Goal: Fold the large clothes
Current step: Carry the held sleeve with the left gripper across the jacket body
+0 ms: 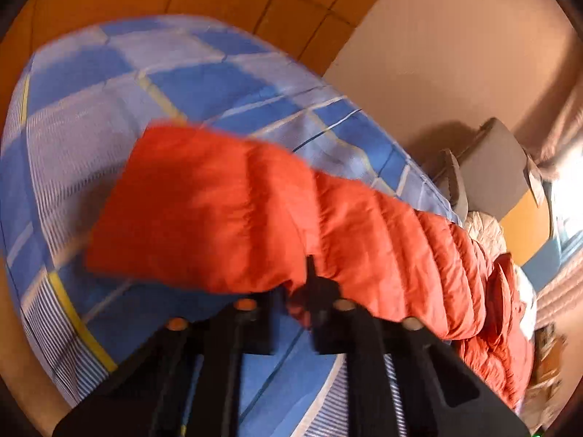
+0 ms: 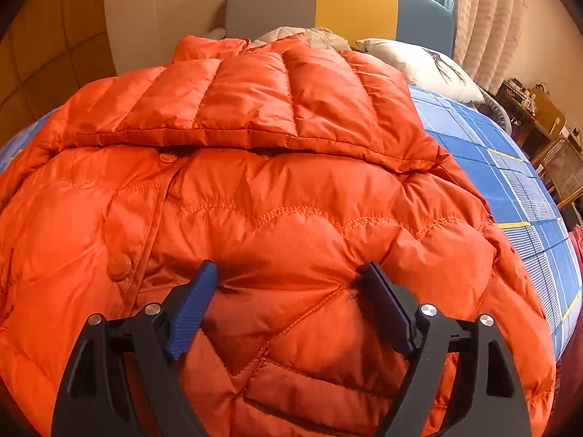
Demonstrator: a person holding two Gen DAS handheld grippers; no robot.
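Observation:
An orange quilted puffer jacket [image 2: 277, 196] lies spread on a bed with a blue checked sheet [image 2: 510, 167]. Its hood [image 2: 255, 98] is folded down over the body. My right gripper [image 2: 289, 276] is open, its blue-padded fingers [image 2: 193, 302] pressed down on the jacket's front near the snap buttons. In the left wrist view my left gripper [image 1: 302, 302] is shut on a fold of the jacket's sleeve [image 1: 218, 211] and holds it lifted above the sheet [image 1: 109, 116]. That view is blurred by motion.
A white pillow [image 2: 422, 65] and a pale garment [image 2: 302, 34] lie at the bed's head against a grey and yellow headboard [image 2: 309, 0]. Curtains [image 2: 488, 18] hang at the right. A cluttered wooden side table [image 2: 535, 109] and chair stand beyond the bed's right edge.

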